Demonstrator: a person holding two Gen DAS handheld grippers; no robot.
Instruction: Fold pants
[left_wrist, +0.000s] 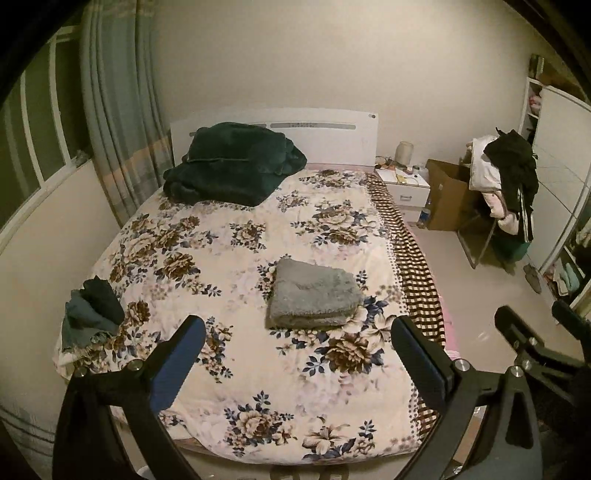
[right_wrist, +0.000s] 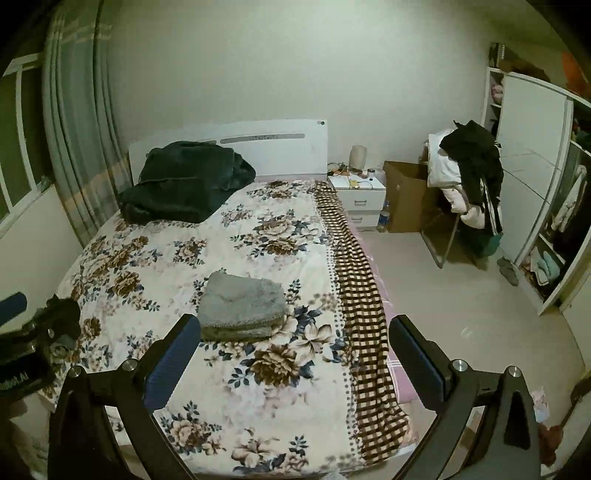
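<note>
A bed (left_wrist: 258, 369) with a floral cover fills both views, and the grey pants (left_wrist: 314, 295) are seen lying on it as a neat folded stack, right of the bed's middle and toward the checked border. The stack's long axis is judged to run across the bed, its layered edges turned toward the cameras. A dark green blanket (left_wrist: 232, 166) is heaped near the headboard, and a small pile of dark clothes (left_wrist: 94, 310) rests at the bed's left edge.

Both pairs of tongs are held well above the bed, spread wide and holding nothing. From the left tongs (left_wrist: 297, 354) the pants lie straight ahead; from the right tongs (right_wrist: 293, 350) they lie ahead and to the left. The left tongs are therefore judged better aligned with the stack, though which is nearer cannot be told.

Only the left view shows the clothes pile whole; in the right view it is partly hidden behind the other tool. The folding is judged essentially finished.
</note>
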